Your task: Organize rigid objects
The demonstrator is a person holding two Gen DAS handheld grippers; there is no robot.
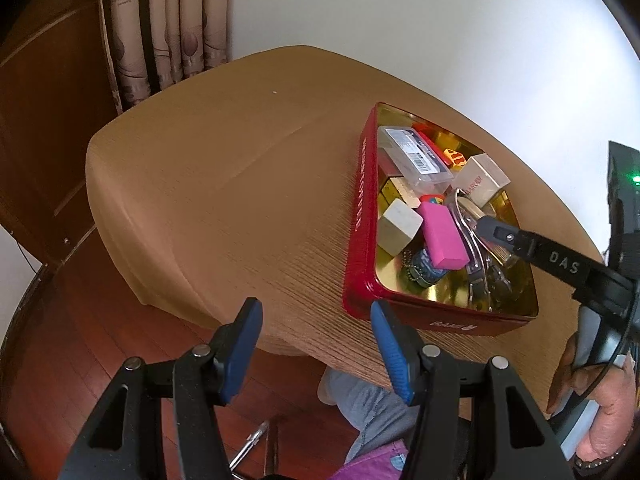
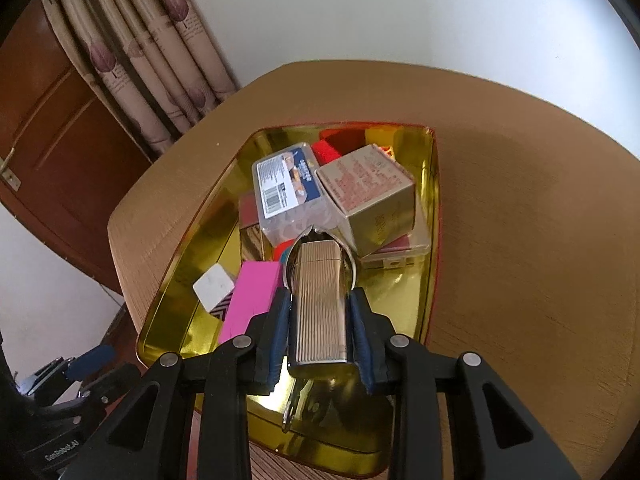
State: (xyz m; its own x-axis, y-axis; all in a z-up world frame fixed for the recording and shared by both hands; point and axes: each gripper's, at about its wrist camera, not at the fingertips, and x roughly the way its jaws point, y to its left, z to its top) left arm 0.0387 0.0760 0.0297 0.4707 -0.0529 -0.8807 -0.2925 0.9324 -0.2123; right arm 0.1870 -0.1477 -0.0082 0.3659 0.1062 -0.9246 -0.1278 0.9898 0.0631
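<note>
A red tin (image 1: 360, 216) with a gold inside (image 2: 188, 248) sits on the tan table and holds several small items: a clear plastic case (image 1: 414, 156) (image 2: 286, 190), a beige carton (image 1: 482, 180) (image 2: 372, 192), a pink block (image 1: 442, 236) (image 2: 250, 296), a white block (image 1: 398, 226) and metal keys (image 1: 486, 276). My right gripper (image 2: 320, 320) is shut on a ribbed silver lighter (image 2: 320, 300), held over the tin; it also shows in the left wrist view (image 1: 486, 226). My left gripper (image 1: 316, 324) is open and empty at the table's near edge, left of the tin.
The tan table (image 1: 224, 184) stands against a white wall. A patterned curtain (image 1: 168, 24) and a brown door (image 2: 60, 136) are at the left. Red-brown wooden floor (image 1: 80, 340) lies below the table edge. The person's knee (image 1: 368, 408) is under the table.
</note>
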